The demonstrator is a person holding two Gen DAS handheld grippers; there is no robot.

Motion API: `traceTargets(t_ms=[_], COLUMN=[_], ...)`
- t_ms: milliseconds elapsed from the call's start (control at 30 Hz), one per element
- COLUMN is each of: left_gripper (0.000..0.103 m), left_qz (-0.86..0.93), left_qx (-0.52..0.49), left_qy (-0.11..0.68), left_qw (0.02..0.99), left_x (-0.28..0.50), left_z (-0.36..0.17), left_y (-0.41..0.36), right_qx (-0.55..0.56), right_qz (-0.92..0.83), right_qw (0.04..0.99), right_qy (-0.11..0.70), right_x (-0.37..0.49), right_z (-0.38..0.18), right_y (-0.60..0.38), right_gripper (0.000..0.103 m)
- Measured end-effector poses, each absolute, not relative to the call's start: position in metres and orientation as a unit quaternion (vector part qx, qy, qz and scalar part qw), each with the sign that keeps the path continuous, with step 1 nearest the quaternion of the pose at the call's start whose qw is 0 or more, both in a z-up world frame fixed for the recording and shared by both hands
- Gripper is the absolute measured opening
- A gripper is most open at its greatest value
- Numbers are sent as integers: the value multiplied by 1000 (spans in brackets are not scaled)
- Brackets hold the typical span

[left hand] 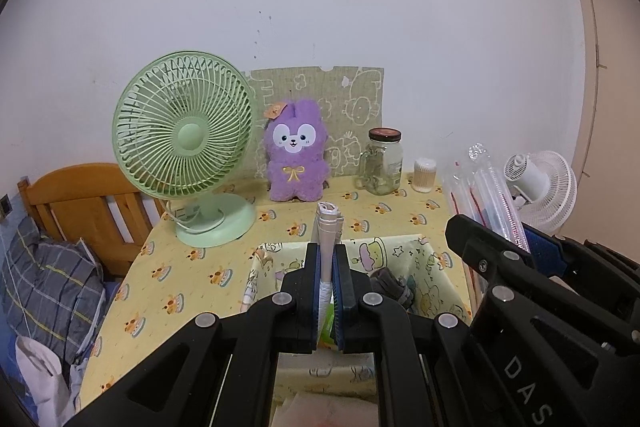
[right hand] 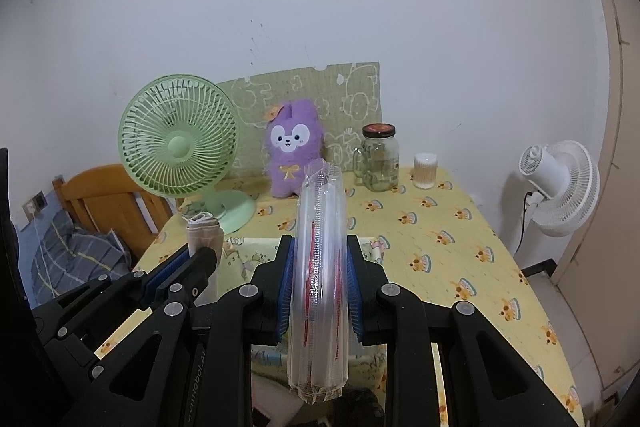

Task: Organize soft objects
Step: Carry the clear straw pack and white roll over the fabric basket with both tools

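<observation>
My left gripper [left hand: 327, 257] is shut on a rolled beige and white cloth [left hand: 329, 223] that stands upright between its blue pads. It hangs over a cartoon-print fabric bin [left hand: 420, 259] holding a dark grey soft item [left hand: 390, 285]. My right gripper [right hand: 320, 247] is shut on a long clear plastic pack [right hand: 320, 267] with red stripes inside, held upright. Each gripper shows in the other's view: the right gripper [left hand: 500, 231] with the pack [left hand: 488, 187], and the left gripper [right hand: 200, 253] with the roll [right hand: 204, 231]. A purple plush bunny [left hand: 296, 163] [right hand: 290, 151] sits against the back wall.
On the yellow tablecloth [right hand: 440, 239] stand a green desk fan [left hand: 188, 147], a glass jar [left hand: 382, 163] and a tub of cotton swabs [left hand: 424, 175]. A white fan [right hand: 560, 183] stands on the floor at the right. A wooden headboard [left hand: 88, 203] and plaid bedding [left hand: 52, 287] lie left.
</observation>
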State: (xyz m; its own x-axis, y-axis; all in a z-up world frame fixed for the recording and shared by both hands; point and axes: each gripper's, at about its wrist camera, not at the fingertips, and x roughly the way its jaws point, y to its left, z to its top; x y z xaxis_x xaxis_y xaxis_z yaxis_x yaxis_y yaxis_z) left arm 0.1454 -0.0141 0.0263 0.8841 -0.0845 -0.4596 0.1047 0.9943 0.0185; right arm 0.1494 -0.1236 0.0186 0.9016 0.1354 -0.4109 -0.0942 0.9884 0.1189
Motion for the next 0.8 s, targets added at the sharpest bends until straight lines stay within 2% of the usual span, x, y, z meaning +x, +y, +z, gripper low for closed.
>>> traceTargets(t_ms=[633,800], left_gripper=[5,30], left_qz=[-46,-37], left_qx=[7,9], left_qy=[280,296], left_qw=[959,954], left_x=[196,203], left_z=[-5,-16], left_y=[-16,-11], right_qx=[48,46], right_qz=[54,61], right_qw=[968,964], right_qy=[239,255], right_x=[200,211], right_z=[-7,-18], right_y=[-126,-122], right_gripper=[27,27])
